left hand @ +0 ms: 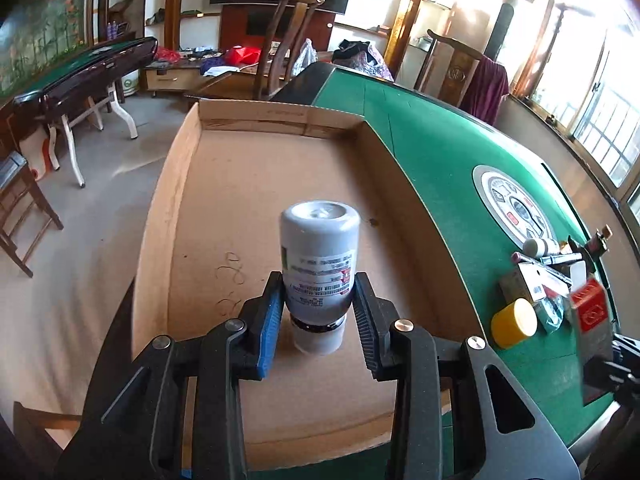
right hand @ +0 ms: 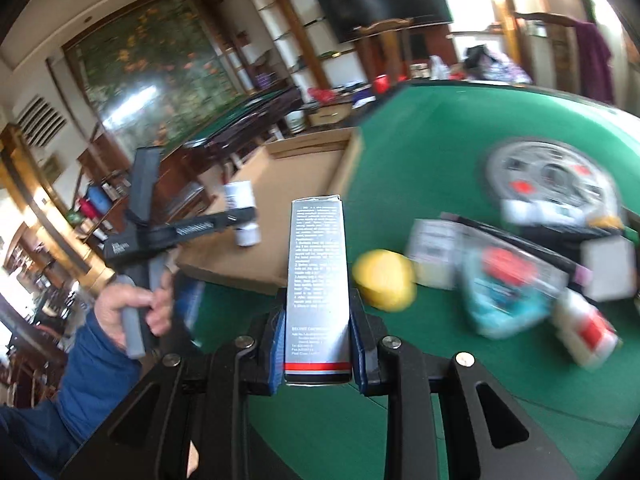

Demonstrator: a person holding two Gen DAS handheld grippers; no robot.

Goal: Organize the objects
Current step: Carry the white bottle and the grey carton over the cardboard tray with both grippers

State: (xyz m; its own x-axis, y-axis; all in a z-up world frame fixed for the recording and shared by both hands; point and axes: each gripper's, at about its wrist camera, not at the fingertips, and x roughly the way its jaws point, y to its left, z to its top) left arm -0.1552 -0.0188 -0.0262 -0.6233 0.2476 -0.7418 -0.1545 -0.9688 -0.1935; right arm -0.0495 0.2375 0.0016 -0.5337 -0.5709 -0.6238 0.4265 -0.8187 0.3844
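Grey pill bottle (left hand: 318, 264), upside down, clamped btwn left gripper (left hand: 316, 312) fingers over the cardboard tray (left hand: 176, 184) on green counter (left hand: 448, 168). Right gripper (right hand: 318, 344) fingers clamped on silver carton (right hand: 318, 280), w/ yellow cap (right hand: 384, 280) just beside.

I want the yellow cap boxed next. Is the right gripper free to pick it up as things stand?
Probably not yet. The right gripper has its jaws shut on a tall grey carton, so it must put that down first. The yellow cap itself lies uncovered on the green table nearby.
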